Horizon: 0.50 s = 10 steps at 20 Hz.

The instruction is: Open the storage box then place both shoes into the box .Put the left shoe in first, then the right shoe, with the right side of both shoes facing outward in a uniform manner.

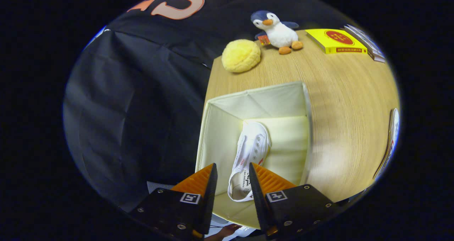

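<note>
**A:** Gripper view puts your gripper above the open cream fabric storage box, orange fingers parted to a middling gap. They hold nothing: the heel of the white canvas lace-up shoe shows between them, but it lies lower, on the box floor.

**B:** So why is the shoe lying like that?

**A:** I'd say you laid it on its side, toe toward the far wall, so one flank faces up and out as the task asks. Which shoe it is, I cannot tell. It sits toward the middle, leaving some room alongside for its partner.

**B:** Count things for me.

**A:** One box and one shoe inside it. On the pale wooden table beyond: one fluffy yellow round cushion, one blue-and-white plush penguin, one yellow book and a small grey stack beside it. A hand shows below your fingers.
</note>
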Each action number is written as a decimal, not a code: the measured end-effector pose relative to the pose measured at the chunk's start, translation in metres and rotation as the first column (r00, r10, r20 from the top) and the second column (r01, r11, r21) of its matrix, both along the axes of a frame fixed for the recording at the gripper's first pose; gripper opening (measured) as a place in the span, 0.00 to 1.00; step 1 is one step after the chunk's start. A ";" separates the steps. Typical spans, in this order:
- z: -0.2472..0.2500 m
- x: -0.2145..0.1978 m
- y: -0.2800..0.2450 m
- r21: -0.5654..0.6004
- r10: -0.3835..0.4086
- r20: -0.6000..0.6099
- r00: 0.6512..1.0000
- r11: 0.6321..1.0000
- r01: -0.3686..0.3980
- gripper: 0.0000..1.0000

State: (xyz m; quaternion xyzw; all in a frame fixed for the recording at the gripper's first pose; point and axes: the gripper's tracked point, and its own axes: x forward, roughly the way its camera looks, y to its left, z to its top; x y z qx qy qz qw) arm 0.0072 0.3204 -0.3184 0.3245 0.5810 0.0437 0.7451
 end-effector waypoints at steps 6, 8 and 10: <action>0.026 -0.039 -0.133 -0.176 -0.003 0.171 0.985 0.984 0.034 0.92; 0.020 -0.060 -0.179 -0.245 -0.008 0.184 0.983 0.968 0.053 0.97; 0.016 -0.083 -0.221 -0.294 -0.033 0.186 0.982 0.952 0.088 0.98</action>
